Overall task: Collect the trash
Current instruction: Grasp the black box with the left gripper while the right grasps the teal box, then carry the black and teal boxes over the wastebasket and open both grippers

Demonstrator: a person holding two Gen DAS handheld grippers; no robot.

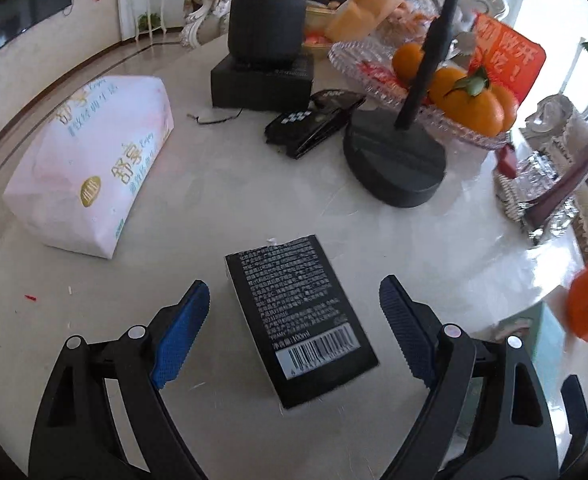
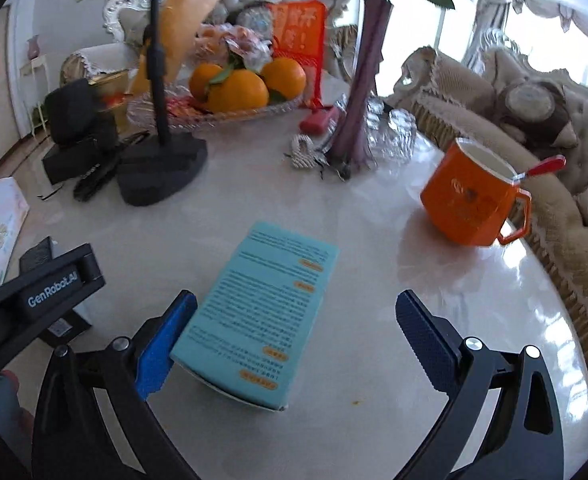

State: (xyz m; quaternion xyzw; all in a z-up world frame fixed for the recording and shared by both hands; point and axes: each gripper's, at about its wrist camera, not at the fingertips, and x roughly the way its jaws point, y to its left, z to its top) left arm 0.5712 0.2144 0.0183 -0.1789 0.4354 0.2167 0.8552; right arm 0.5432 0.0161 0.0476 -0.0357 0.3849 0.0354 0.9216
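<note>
A black carton with white print and a barcode lies flat on the pale marble table. My left gripper hovers over it, open, one blue pad on each side and both clear of it. A teal carton covered in small print lies flat in the right wrist view. My right gripper is open around it; the left pad sits at the carton's left edge and the right pad stands well apart. The left gripper's black body shows at the left of that view.
A pink tissue pack lies left. Behind stand a round black stand base, a glass dish of oranges and a black speaker. An orange mug with a red spoon and a purple vase stand right, near the table edge and sofa.
</note>
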